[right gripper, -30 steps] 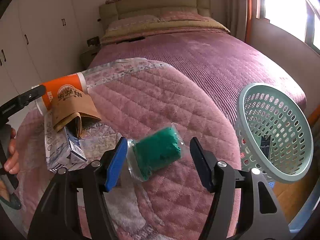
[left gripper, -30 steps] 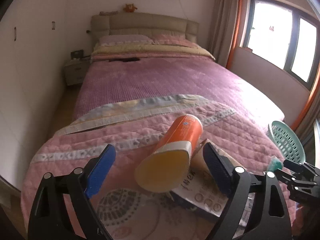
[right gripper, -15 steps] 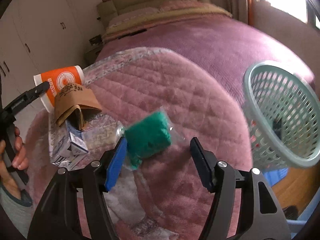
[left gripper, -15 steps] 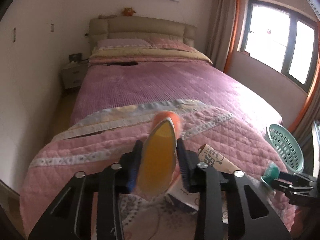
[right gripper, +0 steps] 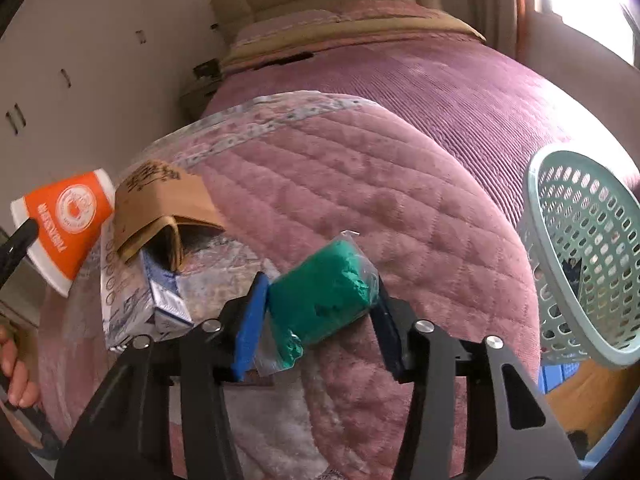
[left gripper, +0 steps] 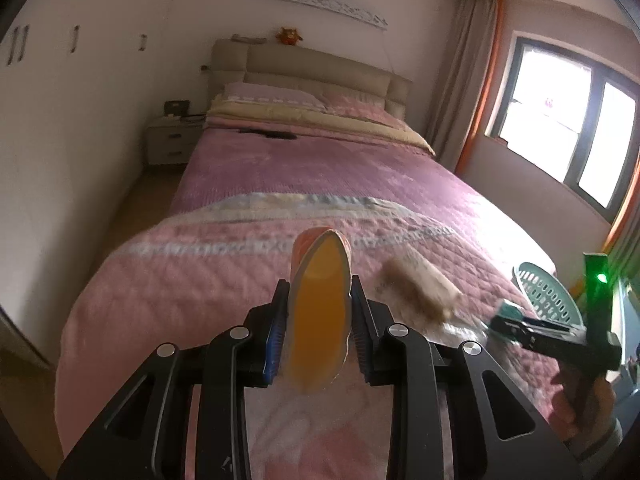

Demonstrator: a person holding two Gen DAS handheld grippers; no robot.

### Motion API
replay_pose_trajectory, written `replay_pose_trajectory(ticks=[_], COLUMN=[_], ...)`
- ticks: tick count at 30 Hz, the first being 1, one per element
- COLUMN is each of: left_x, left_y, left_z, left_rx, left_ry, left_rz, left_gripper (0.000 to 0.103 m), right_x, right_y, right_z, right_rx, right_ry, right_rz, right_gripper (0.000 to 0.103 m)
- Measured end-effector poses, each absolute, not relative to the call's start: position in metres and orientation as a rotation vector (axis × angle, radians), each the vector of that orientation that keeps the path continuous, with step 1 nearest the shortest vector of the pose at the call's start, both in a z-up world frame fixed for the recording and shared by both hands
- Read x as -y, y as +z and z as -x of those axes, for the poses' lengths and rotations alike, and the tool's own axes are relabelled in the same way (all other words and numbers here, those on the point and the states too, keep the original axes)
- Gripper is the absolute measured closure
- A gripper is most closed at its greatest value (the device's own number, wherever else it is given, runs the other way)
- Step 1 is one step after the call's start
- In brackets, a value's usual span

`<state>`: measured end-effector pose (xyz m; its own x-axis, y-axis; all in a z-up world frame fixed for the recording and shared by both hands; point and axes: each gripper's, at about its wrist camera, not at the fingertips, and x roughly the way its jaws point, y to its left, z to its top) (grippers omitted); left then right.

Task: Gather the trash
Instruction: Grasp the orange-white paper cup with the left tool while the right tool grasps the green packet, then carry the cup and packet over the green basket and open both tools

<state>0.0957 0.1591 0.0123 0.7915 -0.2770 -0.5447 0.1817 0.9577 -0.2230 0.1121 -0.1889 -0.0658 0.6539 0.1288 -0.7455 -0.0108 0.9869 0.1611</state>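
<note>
Left wrist view: the fingers (left gripper: 276, 332) of the left gripper (left gripper: 320, 320) are clenched on an orange paper cup (left gripper: 319, 312), which is squashed flat between the pads and held clear of the bed (left gripper: 320, 184). The pink quilt (left gripper: 180, 280) is spread over the foot of the bed, with a purple cover beyond it up to the headboard (left gripper: 304, 66). A brown paper sleeve (left gripper: 420, 286) is seen blurred on the quilt, just right of the cup. A nightstand (left gripper: 168, 142) stands against the left wall; a window (left gripper: 568, 132) is set in the right wall. The right gripper (left gripper: 520, 326) is seen near the quilt's right edge.

Right wrist view: the right gripper's fingers (right gripper: 250, 316) have just been closing and are pressed on a green bundle in clear wrap (right gripper: 324, 300), above the quilt. A mint mesh basket (right gripper: 584, 256) is tilted at the bed's right edge, open side toward the bed. A white-and-blue carton (right gripper: 136, 296) lies under the sleeve. The quilt between bundle and basket is bare.
</note>
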Motion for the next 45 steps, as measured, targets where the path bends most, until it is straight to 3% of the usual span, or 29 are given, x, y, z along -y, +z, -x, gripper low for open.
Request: replay_pose_trajectory(ticks=[8, 12, 17, 22, 29, 33, 41, 45], left_x=[-0.153, -0.146, -0.134, -0.13, -0.129, -0.127, -0.117, -0.116], left_y=[-0.008, -0.017, -0.023, -0.026, -0.026, -0.025, -0.023, -0.019], left_z=[-0.038, -0.02, -0.018, -0.025, -0.017, -0.014, -0.009, -0.007], left_rx=[-0.631, -0.67, -0.695, -0.702, -0.69, -0.688, -0.676, -0.668], left_ry=[-0.241, -0.244, -0.185, -0.18, -0.18, -0.181, -0.199, -0.193], left_rz=[0.199, 0.163, 0.109, 0.097, 0.125, 0.124, 0.122, 0.14], left_gripper=[0.074, 0.063, 0.059, 0.059, 0.067, 0.067, 0.07, 0.071], right_x=[0.166, 0.151, 0.142, 0.17, 0.183, 0.166, 0.151, 0.145], right_y=[-0.055, -0.056, -0.065, -0.067, -0.074, -0.071, -0.071, -0.067], right_z=[-0.063, -0.039, -0.018, -0.019, 0.01, 0.013, -0.011, -0.012], right_rx=[-0.819, -0.849, -0.878, -0.894, -0.865, -0.836, -0.845, -0.823], right_ry=[0.145, 0.235, 0.252, 0.2, 0.128, 0.083, 0.064, 0.075], right_rz=[-0.064, 0.04, 0.193, -0.032, -0.255, -0.225, -0.191, -0.146], right_gripper=[0.059, 0.059, 0.057, 0.036, 0.035, 0.035, 0.063, 0.067])
